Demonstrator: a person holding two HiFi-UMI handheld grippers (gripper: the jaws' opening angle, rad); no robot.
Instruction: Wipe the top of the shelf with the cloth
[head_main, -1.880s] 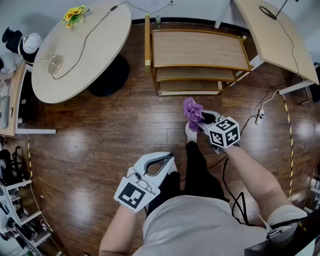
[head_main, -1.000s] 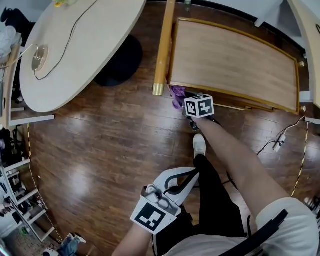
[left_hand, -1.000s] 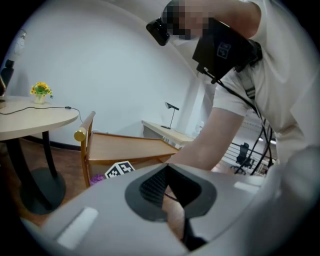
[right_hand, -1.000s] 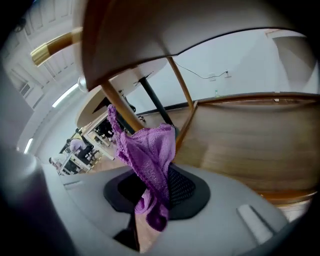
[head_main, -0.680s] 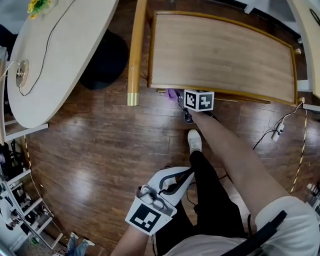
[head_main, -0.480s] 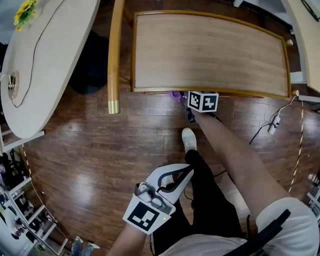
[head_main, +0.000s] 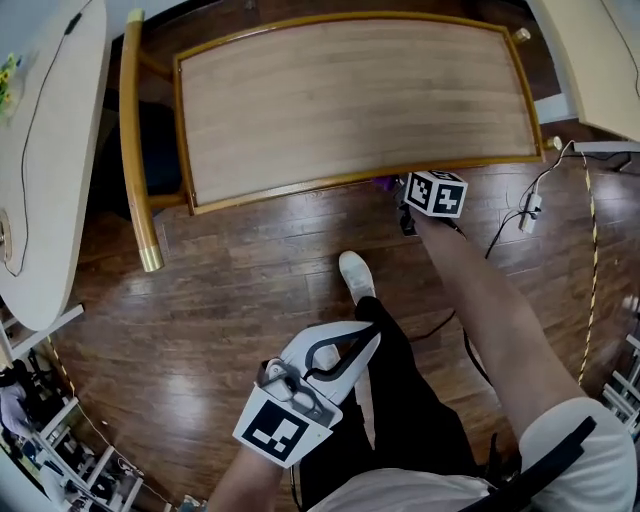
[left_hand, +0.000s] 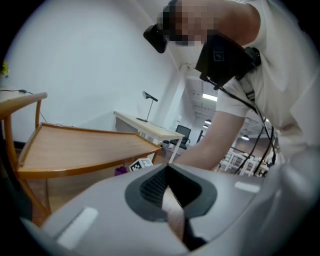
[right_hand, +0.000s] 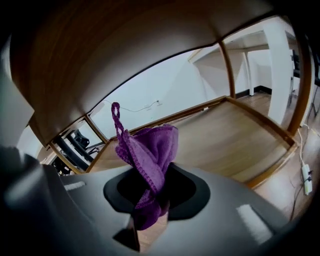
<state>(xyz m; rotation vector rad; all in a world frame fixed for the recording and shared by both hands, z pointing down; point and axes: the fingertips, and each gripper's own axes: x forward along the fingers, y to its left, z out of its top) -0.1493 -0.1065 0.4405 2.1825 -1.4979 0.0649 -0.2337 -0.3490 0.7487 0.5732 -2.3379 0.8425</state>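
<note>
— What covers the ground?
— A dark wooden floor (head_main: 200, 300). A white power strip (head_main: 530, 208) lies toward its right edge, with a yellow-and-black striped line (head_main: 590, 260) just beyond.
— And the furniture?
— A pale round table (head_main: 45, 150) on the left has yellow flowers (head_main: 8, 75) at its far edge. A white desk (head_main: 600, 50) fills the upper right corner. A metal rack (head_main: 70, 455) stands lower left.

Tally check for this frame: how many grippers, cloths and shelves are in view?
grippers: 2, the left gripper and the right gripper
cloth, purple: 1
shelf: 1
Total: 4
</note>
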